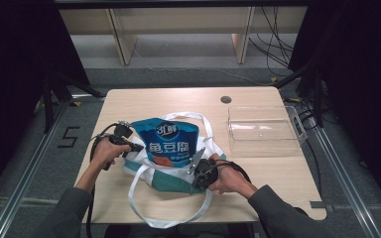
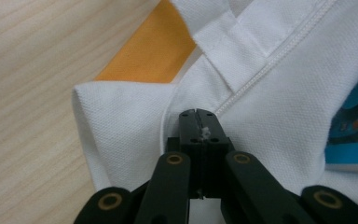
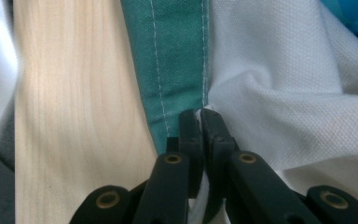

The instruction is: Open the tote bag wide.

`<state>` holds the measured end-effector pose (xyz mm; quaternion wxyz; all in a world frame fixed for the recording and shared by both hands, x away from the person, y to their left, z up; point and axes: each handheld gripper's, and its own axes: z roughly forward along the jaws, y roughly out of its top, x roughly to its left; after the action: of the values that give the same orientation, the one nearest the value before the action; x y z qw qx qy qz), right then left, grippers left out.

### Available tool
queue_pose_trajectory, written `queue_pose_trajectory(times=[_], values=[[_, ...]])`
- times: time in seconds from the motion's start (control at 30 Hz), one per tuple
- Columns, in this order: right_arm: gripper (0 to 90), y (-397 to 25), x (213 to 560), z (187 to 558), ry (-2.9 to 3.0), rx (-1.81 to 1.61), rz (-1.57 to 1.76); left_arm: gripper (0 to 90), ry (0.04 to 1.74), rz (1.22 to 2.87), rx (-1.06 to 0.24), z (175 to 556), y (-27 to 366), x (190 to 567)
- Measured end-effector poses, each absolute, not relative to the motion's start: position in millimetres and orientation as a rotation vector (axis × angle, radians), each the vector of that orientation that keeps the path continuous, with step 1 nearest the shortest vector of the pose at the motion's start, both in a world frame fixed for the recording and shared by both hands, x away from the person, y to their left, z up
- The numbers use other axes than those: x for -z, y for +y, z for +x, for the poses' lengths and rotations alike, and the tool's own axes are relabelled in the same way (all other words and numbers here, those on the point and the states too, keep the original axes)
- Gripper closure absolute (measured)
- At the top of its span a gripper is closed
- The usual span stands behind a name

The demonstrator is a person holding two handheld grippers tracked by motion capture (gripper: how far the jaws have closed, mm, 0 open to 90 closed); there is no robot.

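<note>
Lying flat near the middle of the worktop (image 1: 278,178): white tote bag (image 1: 151,166) with teal bottom panel (image 1: 171,182) and long white handles (image 1: 144,210), between the two hand-held grippers. Blue snack packet (image 1: 171,141) resting on the bag's upper part, partly at its mouth, just beyond both grippers.

Left hand-held gripper (image 1: 135,148) at the bag's left edge, held in the left hand (image 1: 106,151). In the left gripper view: jaws pressed together on a fold of white bag fabric (image 2: 121,121), pinched beside a stitched seam; orange panel (image 2: 144,51) ahead of the jaw tips; handle strap (image 2: 233,51) ahead and to the right; edge of the blue packet (image 2: 354,130) at far right.

Right hand-held gripper (image 1: 197,174) at the bag's lower right, held in the right hand (image 1: 228,178). In the right gripper view (image 3: 200,114): jaws nearly closed, pinching white fabric (image 3: 284,93) right at the seam joining the teal panel (image 3: 172,56); bare worktop (image 3: 74,116) to the left of the jaws.

Clear plastic bin (image 1: 263,130) standing well to the right of the right hand-held gripper, apart from the bag. Round dark grommet (image 1: 225,99) in the worktop beyond the bin's far left corner.
</note>
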<state>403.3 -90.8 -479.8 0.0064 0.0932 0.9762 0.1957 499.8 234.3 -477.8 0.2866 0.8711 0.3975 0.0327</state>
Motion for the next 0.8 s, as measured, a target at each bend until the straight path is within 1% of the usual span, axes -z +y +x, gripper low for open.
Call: queue_pose_trajectory(times=[0.07,0.13,0.17,0.2,0.23,0.27,0.3,0.33,0.37,0.4,0.47,0.5,0.53,0.6,0.63,0.67,0.7,0.8], values=[[88.2,-91,480,403,3.052,-0.610,0.298,89.2,1.052,2.327,-0.090,499,235,477],[87.8,-93,479,405,3.061,-0.626,0.314,84.4,1.056,2.296,-0.095,494,240,470],[87.1,-94,478,405,3.059,-0.626,0.346,80.0,1.076,2.254,-0.103,490,239,466],[84.6,-96,475,404,3.052,-0.664,0.385,73.3,1.057,2.269,-0.126,486,241,460],[82.4,-98,471,405,3.040,-0.714,0.395,69.8,1.051,2.264,-0.150,481,242,454],[82.4,-98,471,405,3.040,-0.714,0.395,64.5,1.051,2.264,-0.150,481,242,454],[78.2,-105,457,410,2.995,-0.873,0.344,60.9,1.074,2.181,-0.204,471,242,441],[74.9,-109,452,411,2.973,-0.909,0.357,59.0,1.068,2.161,-0.206,466,244,433],[71.8,-113,445,412,2.938,-0.970,0.397,58.8,1.054,2.140,-0.205,461,245,426],[70.9,-117,440,414,2.907,-1.019,0.423,58.0,1.034,2.132,-0.198,454,246,420],[66.3,-124,430,415,2.871,-1.074,0.506,56.9,0.991,2.113,-0.175,441,245,410],[65.0,-127,427,418,2.831,-1.088,0.471,56.3,0.991,2.113,-0.175,441,245,410],[63.9,-130,425,419,2.805,-1.097,0.488,55.2,0.965,2.098,-0.148,426,241,406],[60.9,-135,421,424,2.783,-1.116,0.505,54.2,0.933,2.094,-0.122,415,238,406],[60.9,-135,421,424,2.783,-1.116,0.505,54.0,0.933,2.094,-0.122,415,238,406],[58.5,-142,418,430,2.733,-1.125,0.527,53.3,0.908,2.086,-0.102,409,237,406],[58.2,-143,418,430,2.723,-1.121,0.561,53.0,0.877,2.084,-0.062,402,234,408],[56.1,-148,418,436,2.656,-1.081,0.632,50.8,0.847,2.110,-0.047,397,229,411]])
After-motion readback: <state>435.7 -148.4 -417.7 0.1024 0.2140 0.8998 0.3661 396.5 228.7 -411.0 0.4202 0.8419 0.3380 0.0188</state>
